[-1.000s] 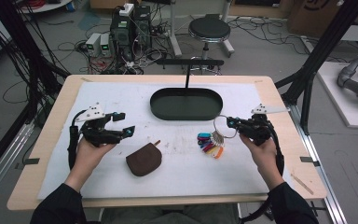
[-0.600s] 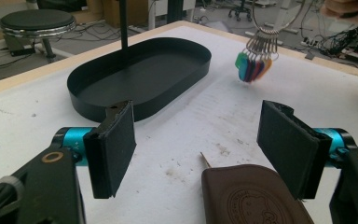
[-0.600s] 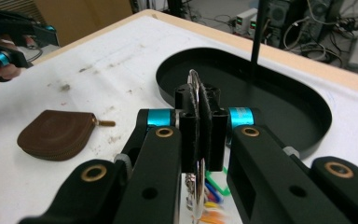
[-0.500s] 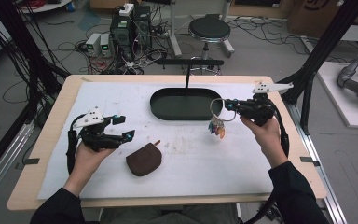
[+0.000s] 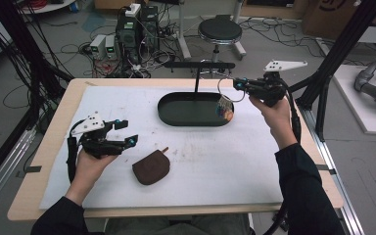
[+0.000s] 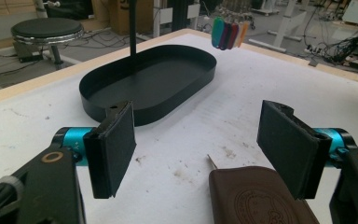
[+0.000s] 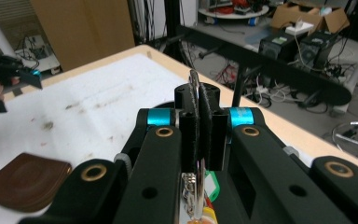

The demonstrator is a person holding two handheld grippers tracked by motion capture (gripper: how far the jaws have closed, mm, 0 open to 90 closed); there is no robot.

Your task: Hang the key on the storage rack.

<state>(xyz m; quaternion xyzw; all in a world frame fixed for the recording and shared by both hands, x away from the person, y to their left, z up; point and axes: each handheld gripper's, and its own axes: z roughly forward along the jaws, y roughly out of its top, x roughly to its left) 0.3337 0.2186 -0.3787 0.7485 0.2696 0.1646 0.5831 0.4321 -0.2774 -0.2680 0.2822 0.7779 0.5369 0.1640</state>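
My right gripper [image 5: 238, 84] is shut on a metal key ring [image 5: 225, 91], and a bunch of coloured key tags [image 5: 224, 111] dangles from it above the right end of the black oval tray [image 5: 169, 116]. In the right gripper view the ring [image 7: 195, 91] stands clamped between the closed jaws, the tags [image 7: 209, 183] hanging below. My left gripper [image 5: 129, 132] is open and holds nothing, just left of a brown leather pouch [image 5: 151, 167]. The left gripper view has the pouch [image 6: 256, 196] lying near the right pad, with the tags [image 6: 230, 32] hanging in the air beyond the tray [image 6: 177, 105].
A thin black post [image 5: 196, 81] with a crossbar [image 5: 199, 64] rises from the tray's far side. A white mat [image 5: 235, 166] covers the wooden table. A stool [image 5: 220, 30], computers and cables stand on the floor behind.
My right gripper has lifted the keys off the mat and carried them up and away toward the tray's right end. My left gripper has stayed put.
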